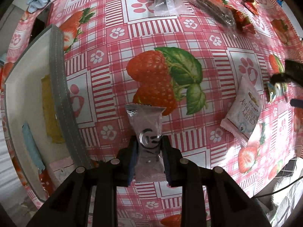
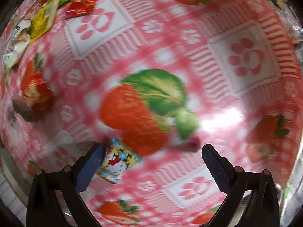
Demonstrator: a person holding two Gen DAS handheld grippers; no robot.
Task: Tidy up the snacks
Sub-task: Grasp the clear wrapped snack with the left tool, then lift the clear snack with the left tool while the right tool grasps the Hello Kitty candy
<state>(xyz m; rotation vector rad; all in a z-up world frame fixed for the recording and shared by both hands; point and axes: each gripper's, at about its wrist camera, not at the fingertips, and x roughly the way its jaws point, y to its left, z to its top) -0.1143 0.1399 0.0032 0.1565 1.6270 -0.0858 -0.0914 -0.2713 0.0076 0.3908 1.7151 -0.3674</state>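
The left gripper (image 1: 149,149) is pinching a silvery clear snack packet (image 1: 145,124) between its blue pads, holding it above the table (image 1: 189,28) in its strawberry-print cloth. At the table's left edge sits a grey-rimmed white box (image 1: 28,87) with a yellow packet (image 1: 48,109) and a blue one (image 1: 31,147) already inside. This looks like the carry step: the held packet is headed for the box, so the next move calls for a swing left over the rim, then a release. The right gripper (image 2: 153,162) is spread wide; a cartoon-cat candy (image 2: 117,162) lies against its left finger, not clamped. That view is blurred. A white cranberry packet (image 1: 244,111) waits near the table's right edge, with more wrappers (image 1: 217,9) along the far edge
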